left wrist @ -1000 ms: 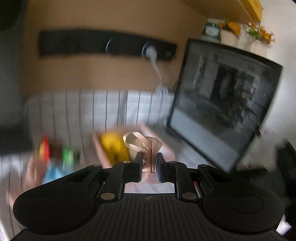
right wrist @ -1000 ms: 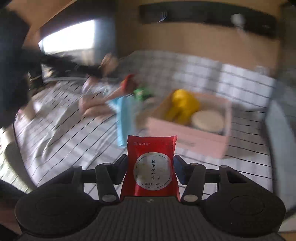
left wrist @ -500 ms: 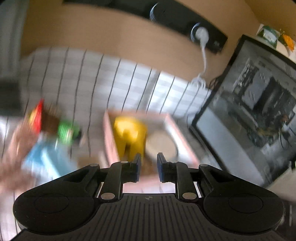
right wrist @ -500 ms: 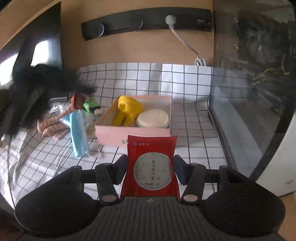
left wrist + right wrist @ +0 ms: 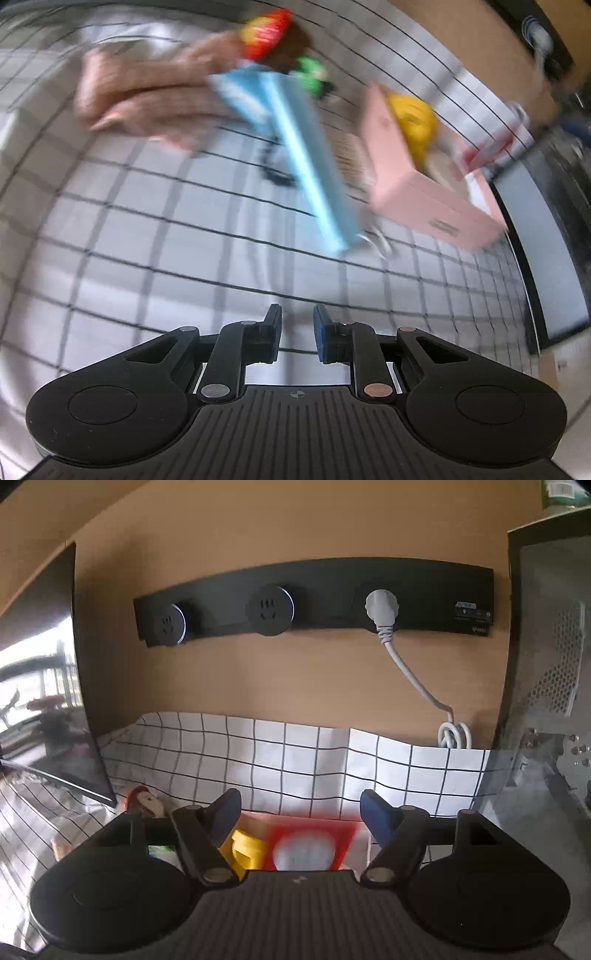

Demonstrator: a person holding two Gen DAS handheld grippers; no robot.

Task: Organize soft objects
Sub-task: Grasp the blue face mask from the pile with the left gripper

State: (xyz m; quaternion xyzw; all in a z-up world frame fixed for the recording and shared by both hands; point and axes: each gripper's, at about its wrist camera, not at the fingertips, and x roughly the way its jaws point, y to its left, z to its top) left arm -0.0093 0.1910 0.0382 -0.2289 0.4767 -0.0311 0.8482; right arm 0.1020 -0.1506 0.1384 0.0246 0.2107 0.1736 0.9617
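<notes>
1. Right gripper (image 5: 299, 814): its jaws are opening, and the pads are clear of the red packet (image 5: 308, 847), which shows blurred below them over the pink box (image 5: 255, 818). It appears to be dropping in beside the yellow toy (image 5: 246, 851).
2. Left gripper (image 5: 297, 328): jaws nearly together, a narrow gap between, nothing in it. It points down at the checked cloth (image 5: 155, 236).
3. Still loose on the cloth: a blue strip (image 5: 306, 155), a pinkish cloth (image 5: 147, 99) and a red and green toy (image 5: 280, 40), all left of the box.
4. Judgement: hold the right gripper over the box until the packet lands, then lift straight up.
5. Judgement: the left gripper must spread before taking the strip.
6. Room: open cloth in front; the dark screen (image 5: 535, 236) hems the box's far side.
</notes>
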